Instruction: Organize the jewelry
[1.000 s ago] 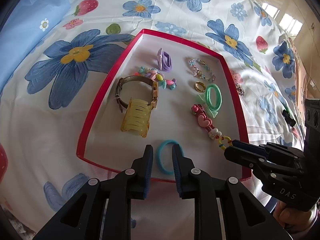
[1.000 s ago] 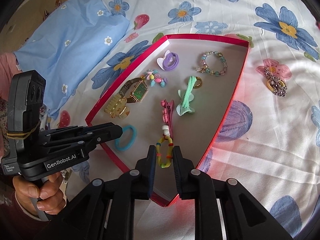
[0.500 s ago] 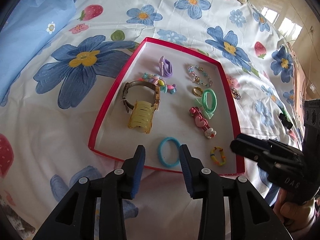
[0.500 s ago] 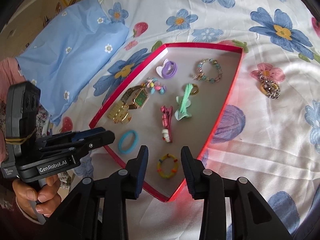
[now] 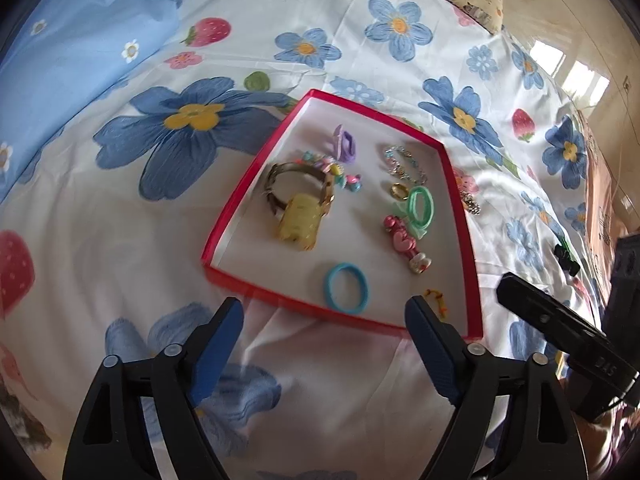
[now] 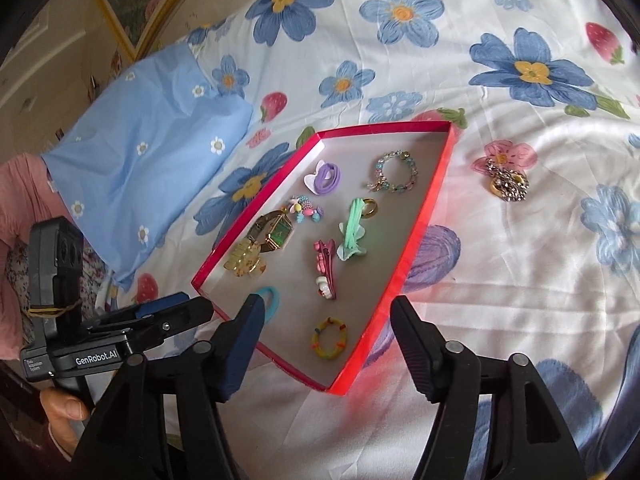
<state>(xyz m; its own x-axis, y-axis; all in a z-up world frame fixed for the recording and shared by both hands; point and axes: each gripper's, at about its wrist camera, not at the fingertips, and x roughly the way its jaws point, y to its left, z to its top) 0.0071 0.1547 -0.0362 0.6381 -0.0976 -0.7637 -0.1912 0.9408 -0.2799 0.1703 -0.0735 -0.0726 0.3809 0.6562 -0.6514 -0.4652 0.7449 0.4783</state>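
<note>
While most pieces already lie in the red tray (image 6: 424, 216), a chain and ring cluster (image 6: 506, 182) sits outside on the floral sheet (image 6: 520, 280), so sorting seems nearly done. The left gripper (image 5: 324, 316) and right gripper (image 6: 326, 322) both hold nothing, jaws opening, above the blue hair tie (image 5: 346, 288) and the beaded ring (image 6: 330, 339).

A white bed sheet with big blue flowers and red strawberries (image 6: 500, 272) lies under a soft blue pillow (image 6: 140, 160), near a gold-framed picture (image 6: 132, 8) and bright sunny windows (image 5: 576, 76)
</note>
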